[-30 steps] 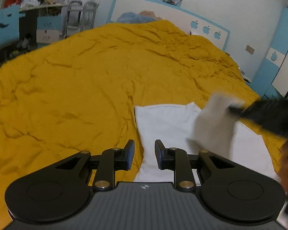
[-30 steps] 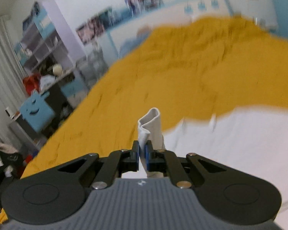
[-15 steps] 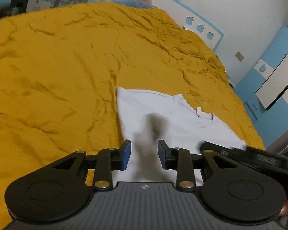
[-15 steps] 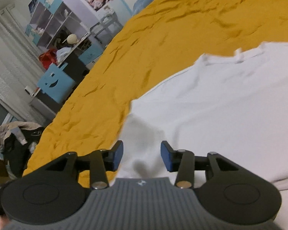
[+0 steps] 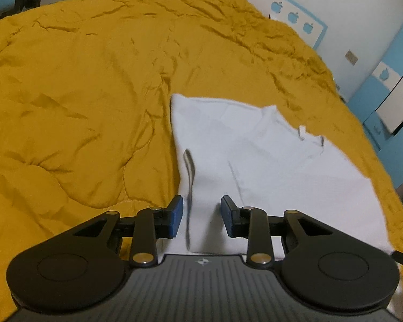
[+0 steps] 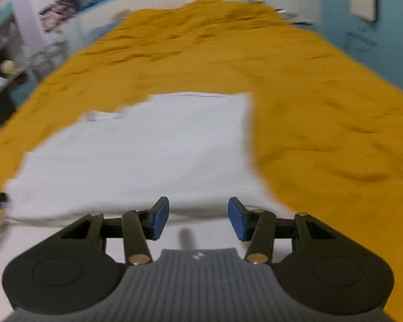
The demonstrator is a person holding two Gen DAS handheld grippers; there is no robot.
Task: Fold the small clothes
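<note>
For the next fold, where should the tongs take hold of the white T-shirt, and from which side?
Probably the near hem corners of the white T-shirt, coming low from the near side. It lies flat on the mustard duvet, collar away, so only the edges offer a pinch. Left tongs and right tongs are open there.

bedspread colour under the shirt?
Mustard yellow bedspread, plain and wrinkled; clearest in the left wrist view. The shirt on it is white.

mustard quilt (image 5: pixel 94 94) below a white, blue-trimmed wall (image 5: pixel 362 5).
</note>
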